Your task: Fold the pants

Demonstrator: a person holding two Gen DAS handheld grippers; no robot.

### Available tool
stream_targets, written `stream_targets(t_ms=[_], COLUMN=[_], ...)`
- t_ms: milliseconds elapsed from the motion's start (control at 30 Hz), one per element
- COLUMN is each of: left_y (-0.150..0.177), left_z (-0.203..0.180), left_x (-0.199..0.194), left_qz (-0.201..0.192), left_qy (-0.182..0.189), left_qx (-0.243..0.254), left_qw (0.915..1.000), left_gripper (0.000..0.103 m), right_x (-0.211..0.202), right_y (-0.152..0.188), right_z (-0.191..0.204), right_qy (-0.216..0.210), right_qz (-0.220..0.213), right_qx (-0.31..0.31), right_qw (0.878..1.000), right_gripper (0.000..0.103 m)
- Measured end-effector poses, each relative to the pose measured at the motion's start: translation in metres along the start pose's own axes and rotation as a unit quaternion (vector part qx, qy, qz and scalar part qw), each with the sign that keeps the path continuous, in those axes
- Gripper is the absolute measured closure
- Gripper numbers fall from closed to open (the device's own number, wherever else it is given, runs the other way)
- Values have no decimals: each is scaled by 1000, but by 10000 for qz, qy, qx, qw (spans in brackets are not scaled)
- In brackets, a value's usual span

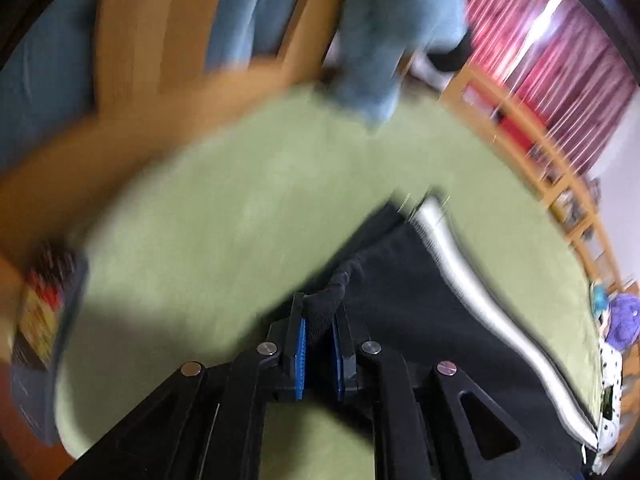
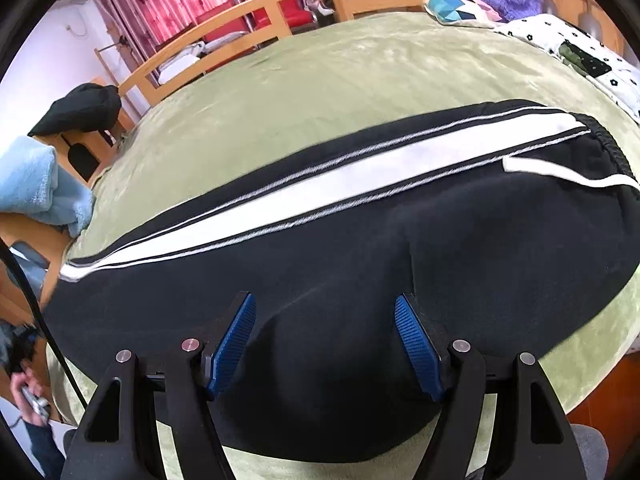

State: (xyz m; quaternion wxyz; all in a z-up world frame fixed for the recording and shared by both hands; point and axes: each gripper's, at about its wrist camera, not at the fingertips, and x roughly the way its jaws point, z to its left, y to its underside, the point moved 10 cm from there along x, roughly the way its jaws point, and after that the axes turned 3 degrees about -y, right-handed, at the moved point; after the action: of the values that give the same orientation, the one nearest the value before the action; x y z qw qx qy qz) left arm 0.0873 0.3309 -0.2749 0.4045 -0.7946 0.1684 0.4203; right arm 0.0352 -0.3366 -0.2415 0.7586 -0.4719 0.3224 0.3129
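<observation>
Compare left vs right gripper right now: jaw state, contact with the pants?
The left gripper has its jaws nearly closed, pinching a bunched black edge of the pants; the right gripper stands wide open and holds nothing. The left wrist view is motion-blurred, while the right wrist view is sharp. Whether the right gripper touches the cloth cannot be told. Both have blue ribbed pads and are over the pants on the green blanket.
</observation>
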Motion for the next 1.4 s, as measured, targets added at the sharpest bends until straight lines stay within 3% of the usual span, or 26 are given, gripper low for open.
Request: stream_targets(t_ms=[67,133,167,200,333,400,467,600,867,933,1000,1067,1133,1233,1333,1400], left_y=[10,12,11,8,-9,-17,-23,-39,-64,-63,-57,-56,-75,-93,-76,-66], left_z=[3,-2,-4,-5,-32,-48,-67,-98,-130,-131,-132,-139,-136,-128,-120,-116], left_x=[3,-5,-11,-20,-48,-45,-36,-7,54,73,96,95,70,53,88,98], left_qz=[171,226,201,65,-513,-529,-490,-350,-52,166,471,414,-58,-305,130,188], left_qy=[12,-139,-324,-477,-447,-346,-219,-5,-112,-148,-235,79,295,526,-47,-469], left_qx=[-67,65,154,247,679,759,865,1084,1422,1537,1717,1730,1529,1278,1597,1752], left_qw=[9998,9996,9992,9985,9954,9951,9948,9935,9898,9879,9837,9840,9878,9899,9871,9832], left_gripper=[87,74,53,44,41,41,41,41,43,51,77,87,87,87,84,65], right_x=[1,-1,-4,-7,-6,12,19,0,-13,-9,-5,1,7,2,-2,0], right_y=[2,3,4,3,6,19,25,16,-6,-13,-18,-21,-23,-28,-29,-25], right_z=[-1,-2,-4,-7,-30,-45,-48,-38,-31,-28,-25,-23,-26,-28,-27,-33], right_qy=[-38,-28,45,134,335,450,461,330,303,267,219,203,243,364,395,476], right_qz=[55,71,44,-4,-24,402,482,176,-146,-177,-201,-179,-106,-204,-305,-239], right_qx=[16,-79,-177,-261,-200,-84,-64,-211,-47,63,163,211,278,272,206,234], right_qw=[10000,9999,9998,9996,9992,9981,9978,9991,9994,9995,9994,9994,9993,9988,9985,9983], right_gripper=[31,31,31,31,31,31,31,31,31,31,31,31,31,31,31,31])
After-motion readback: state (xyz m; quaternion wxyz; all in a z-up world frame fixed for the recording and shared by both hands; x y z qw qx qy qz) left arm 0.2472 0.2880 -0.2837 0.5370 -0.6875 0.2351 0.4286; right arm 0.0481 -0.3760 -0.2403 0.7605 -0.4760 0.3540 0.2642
